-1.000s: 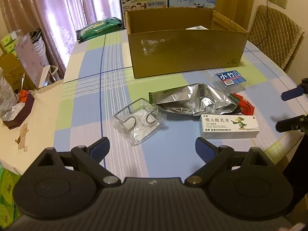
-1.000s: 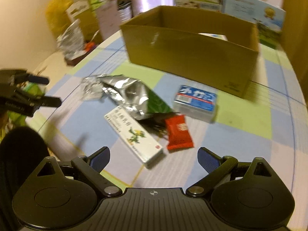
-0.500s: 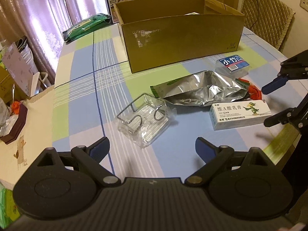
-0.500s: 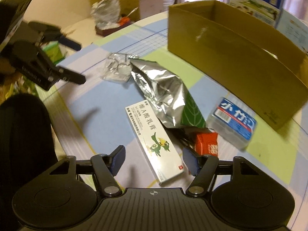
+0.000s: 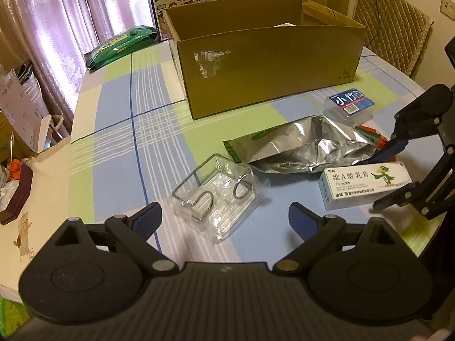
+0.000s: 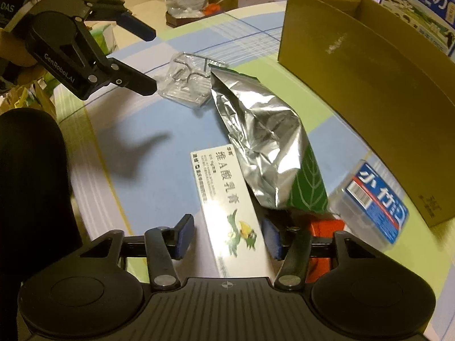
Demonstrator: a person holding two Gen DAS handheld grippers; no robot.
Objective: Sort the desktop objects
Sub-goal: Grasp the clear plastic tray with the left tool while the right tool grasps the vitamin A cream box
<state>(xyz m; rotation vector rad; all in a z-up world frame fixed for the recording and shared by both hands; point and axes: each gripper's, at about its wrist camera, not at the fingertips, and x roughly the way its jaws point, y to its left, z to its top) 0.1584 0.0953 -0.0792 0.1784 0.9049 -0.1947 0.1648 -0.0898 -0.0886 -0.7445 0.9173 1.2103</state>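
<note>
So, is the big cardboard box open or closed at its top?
Open. The cardboard box has no lid or flaps over it; the left wrist view shows its inner walls and something pale inside.

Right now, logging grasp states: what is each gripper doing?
Left gripper: open, holding nothing.
Right gripper: open, straddling the white ointment box, not yet shut on it.

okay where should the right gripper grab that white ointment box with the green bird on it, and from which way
Grip the white ointment box across its narrow width, on the two long side faces near the bird end. It lies flat, and that end already sits between the open fingers of the right gripper. Come from above; the foil bag overlaps the far end.
</note>
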